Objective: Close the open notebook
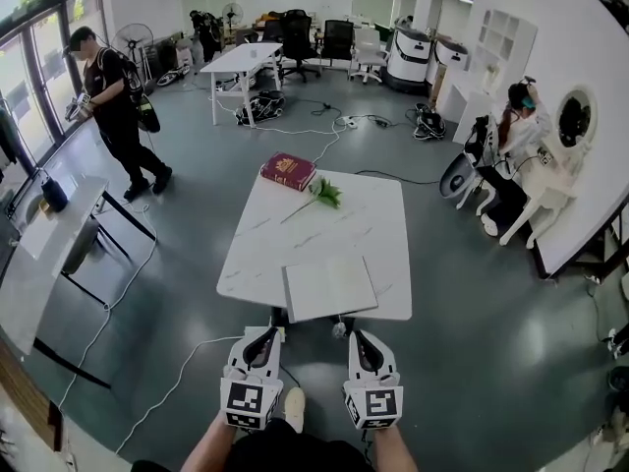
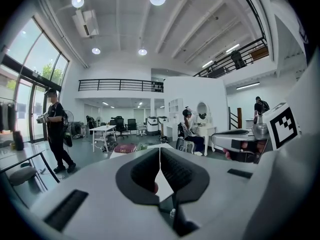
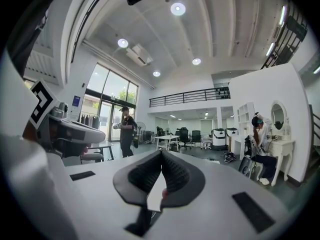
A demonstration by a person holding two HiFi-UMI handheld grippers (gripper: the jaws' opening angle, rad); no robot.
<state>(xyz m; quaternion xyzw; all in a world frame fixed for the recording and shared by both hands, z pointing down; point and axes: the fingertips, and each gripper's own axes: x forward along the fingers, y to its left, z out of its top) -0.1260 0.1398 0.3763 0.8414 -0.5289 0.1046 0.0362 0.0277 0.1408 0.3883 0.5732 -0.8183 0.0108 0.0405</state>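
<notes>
A pale notebook (image 1: 329,286) lies flat at the near edge of the white marble-look table (image 1: 373,226), one light face up, its near edge slightly over the table's rim. Both grippers are held side by side short of that edge, pointing toward the table and touching nothing. My left gripper (image 1: 263,334) (image 2: 159,151) has its pads pressed together with nothing between them. My right gripper (image 1: 360,337) (image 3: 161,154) is shut the same way and empty. At the far end of the table lie a dark red book (image 1: 288,171) (image 2: 125,148) and a green sprig (image 1: 324,194).
A person in black (image 1: 113,106) stands at the left by the windows. A seated person (image 1: 516,116) is at a white vanity on the right. Another white table (image 1: 241,62) and office chairs stand at the back, a bench-like table (image 1: 49,254) at the left, cables (image 1: 147,264) on the floor.
</notes>
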